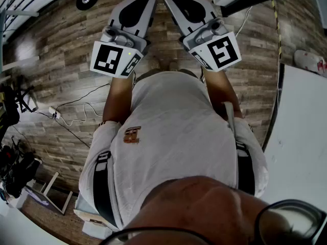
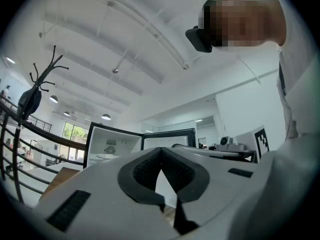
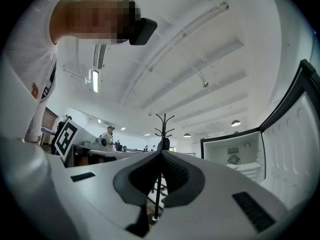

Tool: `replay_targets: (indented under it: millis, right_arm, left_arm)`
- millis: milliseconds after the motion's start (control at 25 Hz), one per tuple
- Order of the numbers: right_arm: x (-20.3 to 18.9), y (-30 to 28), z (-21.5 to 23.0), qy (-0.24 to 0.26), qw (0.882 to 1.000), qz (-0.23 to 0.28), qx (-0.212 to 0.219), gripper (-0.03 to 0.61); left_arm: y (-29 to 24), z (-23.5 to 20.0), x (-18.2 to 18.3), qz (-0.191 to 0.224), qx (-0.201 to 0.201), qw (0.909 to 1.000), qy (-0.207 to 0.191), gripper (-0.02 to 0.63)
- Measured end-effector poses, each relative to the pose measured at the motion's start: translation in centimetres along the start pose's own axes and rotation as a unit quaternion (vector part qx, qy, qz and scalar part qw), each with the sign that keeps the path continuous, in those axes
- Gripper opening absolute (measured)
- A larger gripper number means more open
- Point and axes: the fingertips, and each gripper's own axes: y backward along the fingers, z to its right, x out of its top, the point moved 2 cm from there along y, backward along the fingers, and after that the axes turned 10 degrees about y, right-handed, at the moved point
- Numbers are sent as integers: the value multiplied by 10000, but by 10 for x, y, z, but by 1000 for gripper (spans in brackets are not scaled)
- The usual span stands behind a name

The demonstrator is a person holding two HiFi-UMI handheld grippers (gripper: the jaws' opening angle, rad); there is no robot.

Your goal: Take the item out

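1. The item isn't in sight. My guess is it sits inside the open fridge (image 3: 239, 156), though its inside is too small to read.
2. Left tongs (image 2: 161, 150) are clenched on nothing, and right tongs (image 3: 161, 154) likewise. Both are tucked near the person's shirt (image 1: 173, 126), probably just at rest.
3. A coat stand (image 3: 162, 126) rises beyond, with a white table (image 1: 301, 137) to the right. Nothing seems to block the fridge.

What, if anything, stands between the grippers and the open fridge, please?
Nothing visible does: the fridge stands open and unblocked in both gripper views, its lower part out of view. No item shows inside.
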Motion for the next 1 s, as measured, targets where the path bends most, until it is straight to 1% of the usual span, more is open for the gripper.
replay_targets:
  millis: [240, 440, 560, 800, 1000]
  right_arm:
    - [-1, -13, -6, 34, 10000, -73, 0, 34]
    - [-9, -29, -11, -117, 9999, -47, -28, 34]
    - [-11, -38, -12, -125, 9999, -24, -68, 34]
    - [-17, -70, -13, -96, 9998, -40, -157, 34]
    - [-24, -101, -16, -11, 9995, -29, -309, 34]
  left_arm:
    - [5, -12, 3, -3, -33, 10000, 44, 18]
    - [13, -32, 3, 14, -42, 9999, 110, 18]
    - [18, -45, 6, 40, -39, 9999, 129, 18]
    - [26, -81, 16, 96, -35, 9998, 145, 18]
    - [34, -116, 24, 101, -136, 9998, 134, 18]
